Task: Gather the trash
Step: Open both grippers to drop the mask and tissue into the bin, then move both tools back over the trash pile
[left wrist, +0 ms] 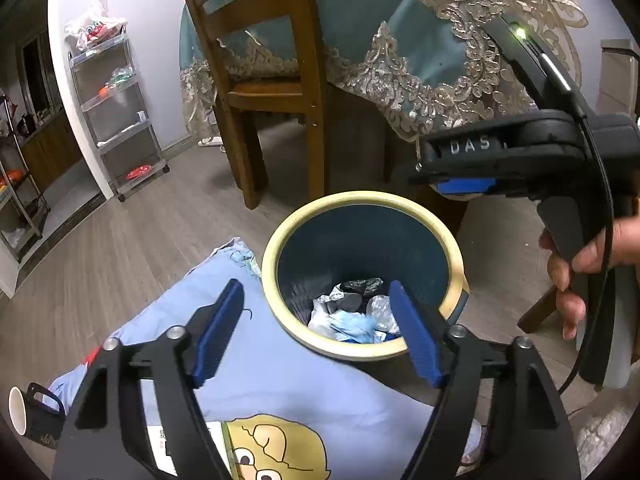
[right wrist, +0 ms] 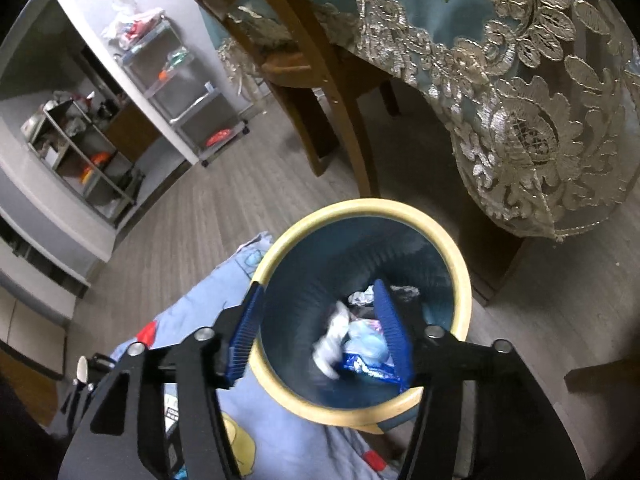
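A blue bin with a cream rim (left wrist: 360, 198) stands on the floor beside a table. It holds crumpled white tissue, clear plastic and grey scraps (left wrist: 352, 312). My left gripper (left wrist: 316, 286) is open over the bin's near side, with nothing between its pads. In the right wrist view my right gripper (right wrist: 318, 285) is open above the same bin (right wrist: 360, 204). Blurred white tissue (right wrist: 332, 340) and a blue wrapper (right wrist: 368, 368) show between its pads, down in the bin. A blue pad of the right gripper (left wrist: 464, 186) hangs over the bin's far rim, and a hand (left wrist: 576, 276) holds its handle.
A light-blue cartoon-printed cloth (left wrist: 300, 392) lies on the wood floor against the bin. Behind it stand a wooden chair (left wrist: 260, 80) and a table with a teal lace-edged cloth (left wrist: 400, 40). A wheeled shelf cart (left wrist: 120, 112) stands by the wall. A black mug (left wrist: 32, 412) lies at the lower left.
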The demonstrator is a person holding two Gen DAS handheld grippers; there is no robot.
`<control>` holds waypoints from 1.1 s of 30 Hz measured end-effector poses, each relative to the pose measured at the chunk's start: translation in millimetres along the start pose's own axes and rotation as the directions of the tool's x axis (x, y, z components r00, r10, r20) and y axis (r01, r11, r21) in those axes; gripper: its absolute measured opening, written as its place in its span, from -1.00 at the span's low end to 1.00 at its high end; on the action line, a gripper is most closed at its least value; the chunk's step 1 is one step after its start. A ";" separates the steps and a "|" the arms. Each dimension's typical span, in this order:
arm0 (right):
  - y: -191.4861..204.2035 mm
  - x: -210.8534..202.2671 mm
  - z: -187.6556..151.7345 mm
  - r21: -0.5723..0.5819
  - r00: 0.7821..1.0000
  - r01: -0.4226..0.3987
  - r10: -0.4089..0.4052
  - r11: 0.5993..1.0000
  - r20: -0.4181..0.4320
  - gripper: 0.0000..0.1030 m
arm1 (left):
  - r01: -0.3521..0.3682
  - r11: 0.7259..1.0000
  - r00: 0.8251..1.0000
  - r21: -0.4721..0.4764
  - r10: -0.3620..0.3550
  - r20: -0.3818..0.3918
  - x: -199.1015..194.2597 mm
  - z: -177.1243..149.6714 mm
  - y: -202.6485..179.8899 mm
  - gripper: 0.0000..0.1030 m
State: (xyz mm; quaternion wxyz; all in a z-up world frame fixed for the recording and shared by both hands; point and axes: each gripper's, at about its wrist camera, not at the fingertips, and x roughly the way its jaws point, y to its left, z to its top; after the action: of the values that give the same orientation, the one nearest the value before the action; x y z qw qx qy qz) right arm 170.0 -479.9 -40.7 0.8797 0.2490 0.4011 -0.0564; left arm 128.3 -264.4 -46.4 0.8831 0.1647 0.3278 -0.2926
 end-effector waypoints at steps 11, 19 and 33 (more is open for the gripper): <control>19.1 -3.7 1.4 -0.087 1.000 0.006 -0.004 0.996 0.021 0.81 | -0.057 0.996 0.998 -0.065 0.059 0.025 -37.5 -15.4 23.7 0.88; 52.5 -11.4 -12.8 -0.229 0.999 0.037 -0.030 0.973 0.031 0.84 | -0.140 0.984 0.989 -0.110 0.143 0.021 -87.1 -31.3 69.4 0.88; 116.8 -38.4 -57.4 -0.319 0.998 -0.033 0.046 0.947 0.035 0.86 | -0.288 0.904 0.953 -0.315 0.302 -0.005 -189.4 -95.6 158.8 0.88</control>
State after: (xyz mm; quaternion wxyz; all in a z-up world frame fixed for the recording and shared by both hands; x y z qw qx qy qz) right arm 140.2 -354.5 1.6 0.9176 0.1105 0.3813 0.0214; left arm 65.1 -17.9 27.4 0.9390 0.0642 0.3216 -0.1039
